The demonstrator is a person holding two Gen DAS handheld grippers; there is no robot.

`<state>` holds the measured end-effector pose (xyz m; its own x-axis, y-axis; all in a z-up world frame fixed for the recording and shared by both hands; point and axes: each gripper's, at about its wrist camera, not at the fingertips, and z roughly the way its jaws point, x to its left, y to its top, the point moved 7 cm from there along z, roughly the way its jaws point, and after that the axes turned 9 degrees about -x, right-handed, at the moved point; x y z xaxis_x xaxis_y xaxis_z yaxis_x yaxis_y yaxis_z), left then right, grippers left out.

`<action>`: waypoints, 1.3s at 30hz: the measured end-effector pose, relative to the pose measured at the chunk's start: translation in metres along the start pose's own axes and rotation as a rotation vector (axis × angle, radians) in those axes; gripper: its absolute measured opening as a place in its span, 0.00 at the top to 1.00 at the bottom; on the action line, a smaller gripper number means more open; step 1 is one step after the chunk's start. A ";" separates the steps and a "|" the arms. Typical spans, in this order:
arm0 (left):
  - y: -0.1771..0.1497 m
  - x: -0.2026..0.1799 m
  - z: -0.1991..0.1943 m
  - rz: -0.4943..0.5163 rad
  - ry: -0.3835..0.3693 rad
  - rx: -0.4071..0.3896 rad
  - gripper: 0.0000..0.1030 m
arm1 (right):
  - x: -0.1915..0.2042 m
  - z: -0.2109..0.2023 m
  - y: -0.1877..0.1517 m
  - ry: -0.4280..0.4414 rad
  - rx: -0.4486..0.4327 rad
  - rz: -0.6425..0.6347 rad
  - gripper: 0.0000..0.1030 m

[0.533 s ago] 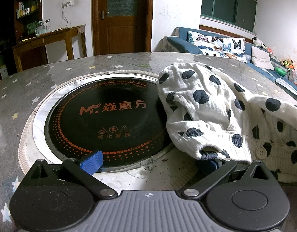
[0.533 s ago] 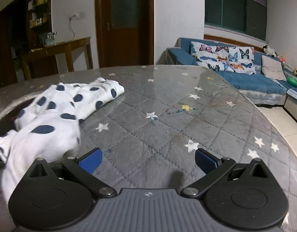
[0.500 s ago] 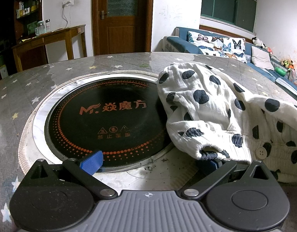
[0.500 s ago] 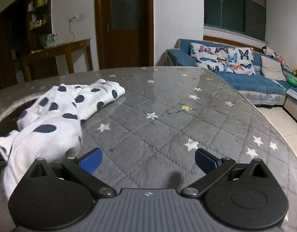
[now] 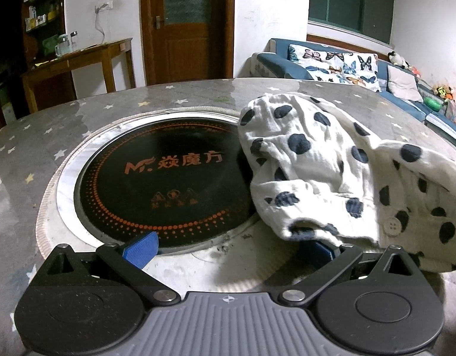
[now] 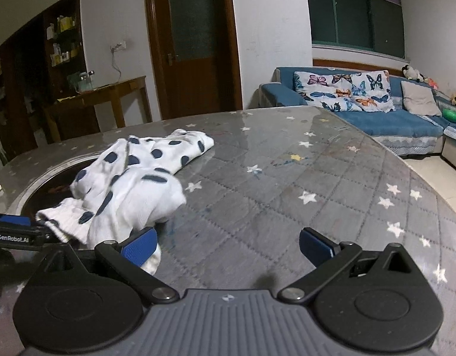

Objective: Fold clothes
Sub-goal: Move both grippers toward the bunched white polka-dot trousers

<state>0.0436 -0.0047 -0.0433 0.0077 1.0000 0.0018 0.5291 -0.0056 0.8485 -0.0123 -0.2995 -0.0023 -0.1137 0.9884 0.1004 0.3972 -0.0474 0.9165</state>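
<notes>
1. The left tongs (image 5: 228, 247) stand wide apart, low over the near edge of the bench (image 5: 44, 136). Their left blue pad (image 5: 140, 249) is bare over the rim of the round black cooktop (image 5: 165, 181) set into the bench. Their right pad (image 5: 321, 249) sits under the near hem of the garment (image 5: 331, 172); the cloth drapes over it, and nothing is pinched between the two pads.

2. The right tongs (image 6: 228, 247) are also spread wide, with bare bench (image 6: 287, 195) between the pads. The left pad (image 6: 139, 246) touches or sits just against the near fold of the garment (image 6: 133, 192); the right pad (image 6: 315, 247) is well apart from it.

3. In the right wrist view the left tongs (image 6: 11, 231) show at the far left edge, right beside the ribbed end of the garment.

4. The garment lies crumpled on the bench, partly over the right side of the cooktop, stretching from the near left towards the far middle of the bench.

5. It is white, crinkled cloth with large dark blue dots. A white button (image 5: 391, 226) shows near its near edge in the left wrist view, and a ribbed white cuff or hem (image 6: 65, 219) shows at its near left end in the right wrist view. It is bunched in loose folds, not laid flat.

6. A blue sofa (image 6: 391, 124) with butterfly cushions stands beyond the bench on the right.
</notes>
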 end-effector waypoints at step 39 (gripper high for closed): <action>0.002 -0.034 -0.053 0.036 -0.031 -0.038 0.00 | 0.026 -0.042 -0.016 0.067 0.032 0.024 0.00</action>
<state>-0.0003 -0.0380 -0.0138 0.0532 0.9984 0.0165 0.4956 -0.0408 0.8676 -0.0595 -0.2795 0.0022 -0.1638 0.9751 0.1493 0.4296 -0.0657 0.9006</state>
